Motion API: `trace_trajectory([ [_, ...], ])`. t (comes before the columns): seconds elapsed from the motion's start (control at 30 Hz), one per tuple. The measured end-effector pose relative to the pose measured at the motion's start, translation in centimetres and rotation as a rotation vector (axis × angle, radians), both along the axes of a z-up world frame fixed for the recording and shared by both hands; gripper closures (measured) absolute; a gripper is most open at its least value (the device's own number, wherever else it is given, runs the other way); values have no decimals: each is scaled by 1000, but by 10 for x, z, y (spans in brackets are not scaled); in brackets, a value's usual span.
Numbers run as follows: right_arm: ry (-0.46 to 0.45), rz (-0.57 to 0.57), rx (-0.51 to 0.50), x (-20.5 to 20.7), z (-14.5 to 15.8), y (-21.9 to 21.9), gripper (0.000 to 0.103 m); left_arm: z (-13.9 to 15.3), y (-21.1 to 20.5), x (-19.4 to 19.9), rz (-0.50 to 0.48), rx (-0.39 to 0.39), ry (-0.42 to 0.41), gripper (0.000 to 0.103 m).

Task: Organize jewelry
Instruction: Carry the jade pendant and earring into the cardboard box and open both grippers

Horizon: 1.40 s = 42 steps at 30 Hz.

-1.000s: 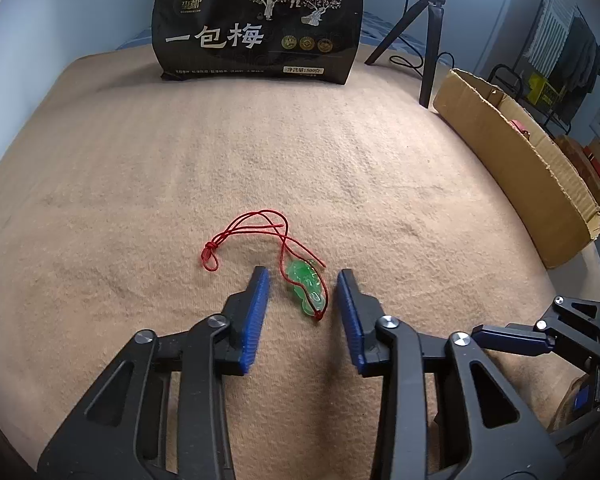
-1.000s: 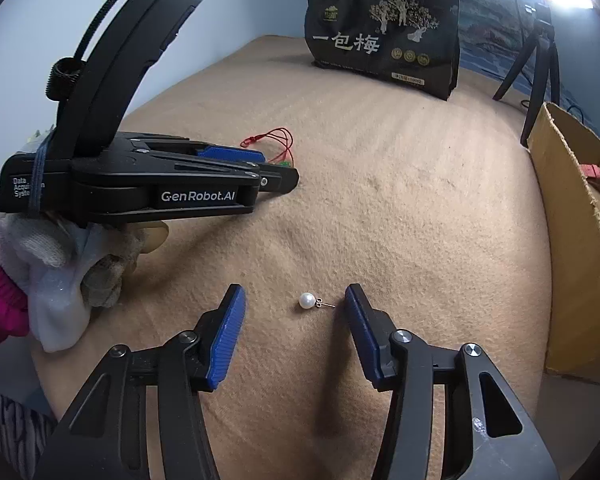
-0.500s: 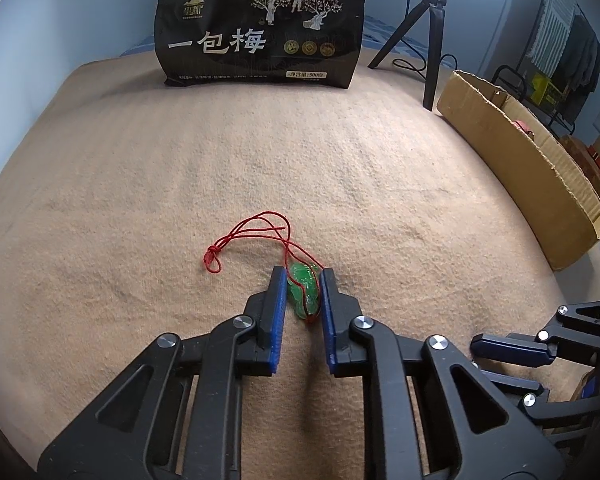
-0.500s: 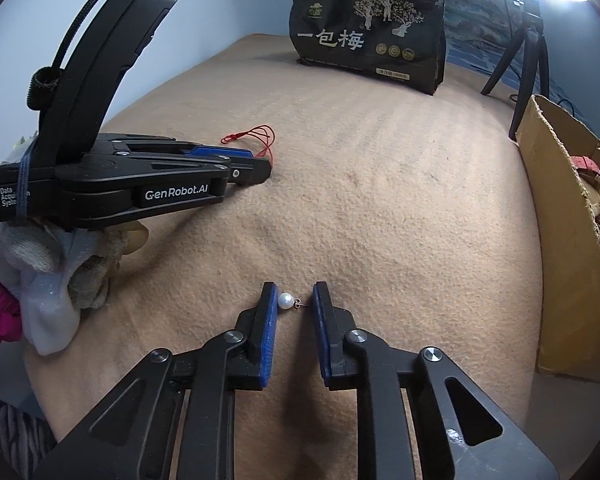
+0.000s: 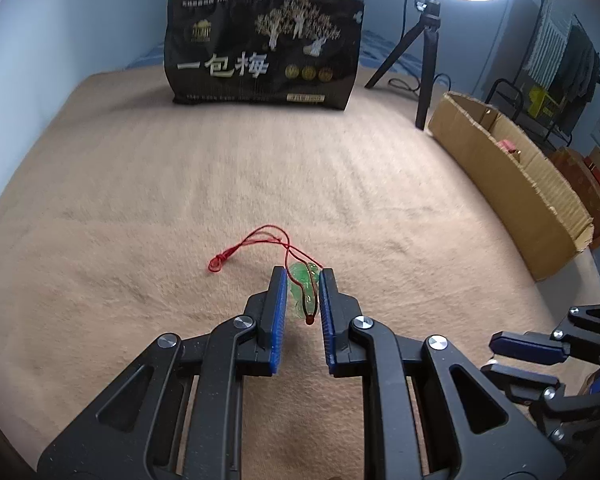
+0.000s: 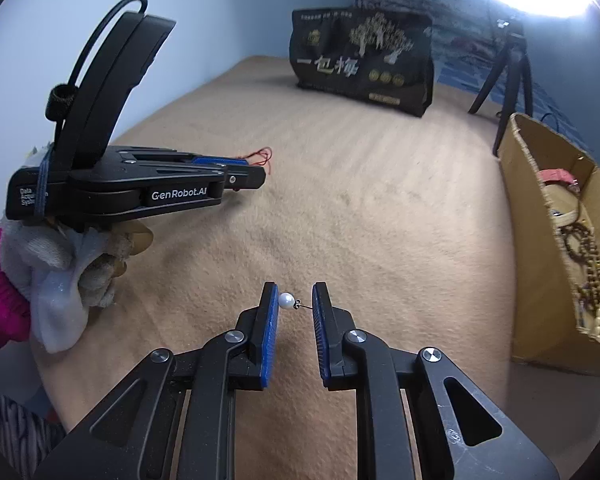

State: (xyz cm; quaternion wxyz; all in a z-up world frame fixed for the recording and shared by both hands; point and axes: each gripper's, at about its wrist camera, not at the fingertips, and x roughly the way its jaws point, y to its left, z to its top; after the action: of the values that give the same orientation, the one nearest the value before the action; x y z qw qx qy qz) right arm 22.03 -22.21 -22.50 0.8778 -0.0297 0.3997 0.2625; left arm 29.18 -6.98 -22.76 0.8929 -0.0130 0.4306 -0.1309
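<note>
Open blanket (image 5: 260,168) ahead; cardboard box (image 6: 540,240) rightward, black bag (image 5: 264,52) behind

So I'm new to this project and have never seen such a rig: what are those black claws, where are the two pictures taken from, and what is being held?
No robot here: a person holds a two-finger gripper in each hand, each with a fisheye camera looking along its fingers. One picture comes from the left gripper, the other from the right gripper. In the right view you also see the left one from the side, with the person's gloved hand under it.

Everything lies on a tan blanket. The left gripper is clamped on a green pendant, whose red cord trails ahead. The right one pinches a pearl earring. A cardboard box on the right already holds beads, and a black bag stands at the back.
</note>
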Motion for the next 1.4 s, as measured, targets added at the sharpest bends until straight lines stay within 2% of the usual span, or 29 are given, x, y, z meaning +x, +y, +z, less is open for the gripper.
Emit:
trace_trajectory([
  [0.27, -54, -50, 25, -13, 26, -30, 88, 30, -4, -9, -17, -23, -51, 88],
  [0.43, -113, -91, 7, -17, 46, -53, 88, 49, -11, -11, -35, -58, -87, 88],
  [0.8, -183, -234, -11, -20, 75, -123, 88, 85, -53, -7, -109, -101, -147, 88],
  [1.13, -198, -314, -11, -8, 80, -160, 88, 116, -110, 15, -187, -128, -205, 88],
  [1.4, -176, -354, 12, 7, 77, -181, 88, 127, -159, 40, -246, -141, -220, 88],
])
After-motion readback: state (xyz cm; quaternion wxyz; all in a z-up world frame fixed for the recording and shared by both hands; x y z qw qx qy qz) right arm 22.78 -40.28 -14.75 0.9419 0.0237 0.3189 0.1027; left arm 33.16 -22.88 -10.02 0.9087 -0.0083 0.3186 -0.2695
